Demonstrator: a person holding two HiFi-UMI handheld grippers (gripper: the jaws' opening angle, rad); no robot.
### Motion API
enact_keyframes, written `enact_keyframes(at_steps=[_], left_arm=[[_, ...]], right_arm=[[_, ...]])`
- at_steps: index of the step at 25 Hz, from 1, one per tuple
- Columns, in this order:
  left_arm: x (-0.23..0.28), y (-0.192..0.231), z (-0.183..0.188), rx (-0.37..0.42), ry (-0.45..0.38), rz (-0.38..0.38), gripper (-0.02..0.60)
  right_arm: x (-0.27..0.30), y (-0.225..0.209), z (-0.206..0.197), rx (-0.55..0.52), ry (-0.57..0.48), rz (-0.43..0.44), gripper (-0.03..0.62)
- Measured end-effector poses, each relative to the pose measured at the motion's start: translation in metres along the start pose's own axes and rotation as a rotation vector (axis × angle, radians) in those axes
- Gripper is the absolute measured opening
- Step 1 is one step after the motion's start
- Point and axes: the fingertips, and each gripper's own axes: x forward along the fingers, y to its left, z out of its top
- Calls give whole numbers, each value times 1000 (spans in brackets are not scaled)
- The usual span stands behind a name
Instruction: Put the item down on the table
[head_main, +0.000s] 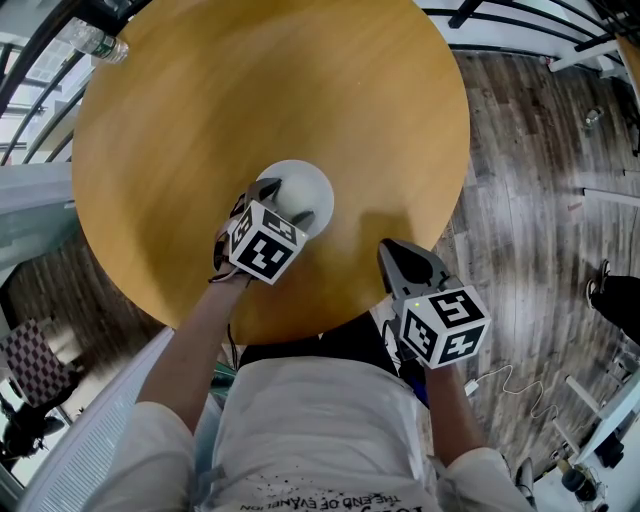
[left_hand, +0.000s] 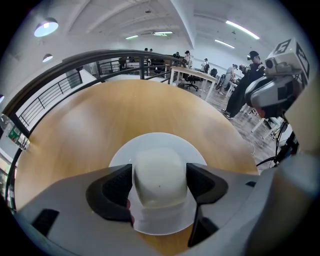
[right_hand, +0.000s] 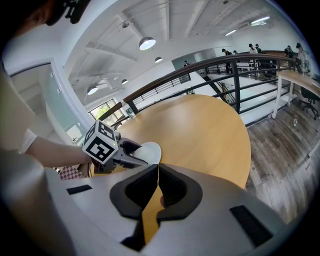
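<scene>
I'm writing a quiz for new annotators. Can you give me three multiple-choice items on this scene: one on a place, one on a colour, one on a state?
1. Where is the white item?
A. On the floor
B. Between the left gripper's jaws
C. Between the right gripper's jaws

2. What colour is the round table?
A. Yellowish wood
B. Black
C. White

3. How do the right gripper's jaws stand?
A. Wide apart
B. Clamped on a cup
C. Together, empty

Answers:
1. B: the left gripper has its jaws on either side of the white item.
2. A: the round table shows it.
3. C: the right gripper has its jaws meeting.

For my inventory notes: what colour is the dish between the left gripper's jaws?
White dish, clearest in left gripper view.
</scene>
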Motion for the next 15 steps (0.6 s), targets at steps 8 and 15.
enact_keyframes(at_steps=[8, 15], left_arm=[[-16, 3, 10, -8, -57, 33, 342], [-37, 0, 16, -20, -97, 64, 341]], right_arm=[[-3, 7, 0, -11, -6, 9, 26], [-9, 15, -1, -29, -11, 23, 25]])
